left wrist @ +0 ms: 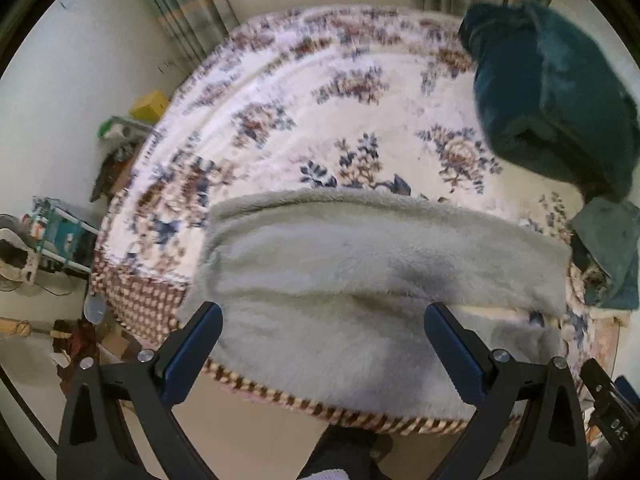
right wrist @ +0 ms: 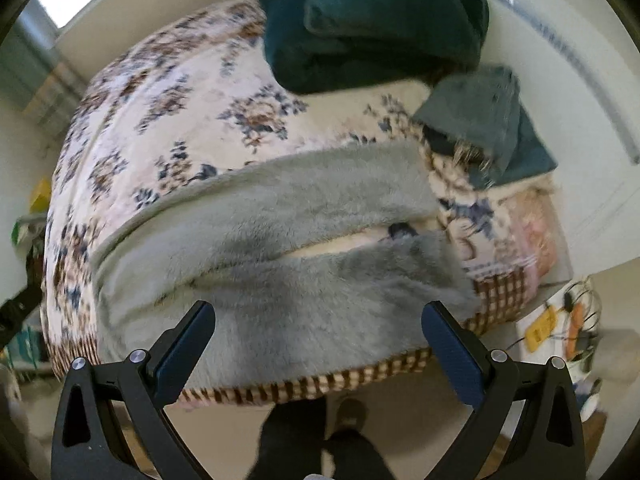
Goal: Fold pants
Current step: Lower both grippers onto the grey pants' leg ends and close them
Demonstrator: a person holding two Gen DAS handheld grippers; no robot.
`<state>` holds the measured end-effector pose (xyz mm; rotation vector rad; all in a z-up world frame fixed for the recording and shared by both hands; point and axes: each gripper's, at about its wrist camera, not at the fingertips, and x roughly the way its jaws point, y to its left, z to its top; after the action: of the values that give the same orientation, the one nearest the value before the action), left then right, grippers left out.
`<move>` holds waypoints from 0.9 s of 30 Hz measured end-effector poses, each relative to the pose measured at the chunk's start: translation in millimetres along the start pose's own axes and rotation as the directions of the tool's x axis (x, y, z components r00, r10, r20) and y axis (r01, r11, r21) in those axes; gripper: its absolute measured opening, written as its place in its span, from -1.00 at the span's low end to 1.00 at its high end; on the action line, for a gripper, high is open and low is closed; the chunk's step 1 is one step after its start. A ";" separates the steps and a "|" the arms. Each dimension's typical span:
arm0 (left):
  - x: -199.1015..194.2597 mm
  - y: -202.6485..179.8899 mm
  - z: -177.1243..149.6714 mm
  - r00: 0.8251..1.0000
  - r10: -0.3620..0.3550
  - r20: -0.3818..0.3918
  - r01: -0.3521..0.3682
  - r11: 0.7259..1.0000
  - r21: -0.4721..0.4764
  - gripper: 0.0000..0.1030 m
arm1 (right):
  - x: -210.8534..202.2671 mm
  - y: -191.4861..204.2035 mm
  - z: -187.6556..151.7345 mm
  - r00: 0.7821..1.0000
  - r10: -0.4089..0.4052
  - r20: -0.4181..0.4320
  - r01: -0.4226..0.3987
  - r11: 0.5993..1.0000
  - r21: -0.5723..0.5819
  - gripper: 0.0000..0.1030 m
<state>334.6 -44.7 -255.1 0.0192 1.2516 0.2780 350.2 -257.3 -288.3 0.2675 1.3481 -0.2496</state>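
Observation:
Fluffy pale grey pants [left wrist: 360, 264] lie flat across the near part of a floral bed cover [left wrist: 320, 92], both legs running sideways with a narrow gap between them. My left gripper [left wrist: 322, 314] hangs open above the near leg, nothing between its fingers. In the right wrist view the same pants [right wrist: 272, 240] stretch across the bed, and my right gripper [right wrist: 318, 312] is open over the near leg close to the bed's front edge. Neither gripper touches the cloth.
A dark teal blanket pile [left wrist: 552, 92] sits at the far right of the bed, with a folded teal garment [right wrist: 488, 120] beside it. Clutter and a yellow box [left wrist: 150, 106] stand on the floor at left. A person's dark legs [right wrist: 320, 440] stand by the bed edge.

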 end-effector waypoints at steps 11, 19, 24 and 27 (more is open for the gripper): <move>231.8 -17.9 108.6 0.935 -0.061 -0.350 -0.009 0.981 -0.193 1.00 | 238.7 28.2 151.1 0.980 0.023 -0.196 0.036 0.956 0.292 1.00; 363.0 -42.9 149.8 0.854 -0.121 -0.505 -0.041 0.954 -0.298 1.00 | 360.5 5.5 192.5 0.951 0.053 -0.304 0.103 0.874 0.476 1.00; 415.3 -47.6 155.5 0.807 -0.118 -0.579 -0.099 0.939 -0.330 1.00 | 418.3 -6.9 209.1 0.934 0.067 -0.351 0.159 0.801 0.577 1.00; 430.6 -45.2 153.7 0.794 -0.103 -0.599 -0.132 0.933 -0.336 0.66 | 436.1 -4.1 213.5 0.926 0.051 -0.375 0.191 0.792 0.580 1.00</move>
<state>610.3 26.7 -615.6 -0.4144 1.8304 0.5585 634.4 -341.9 -672.7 0.8480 1.6293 -0.7365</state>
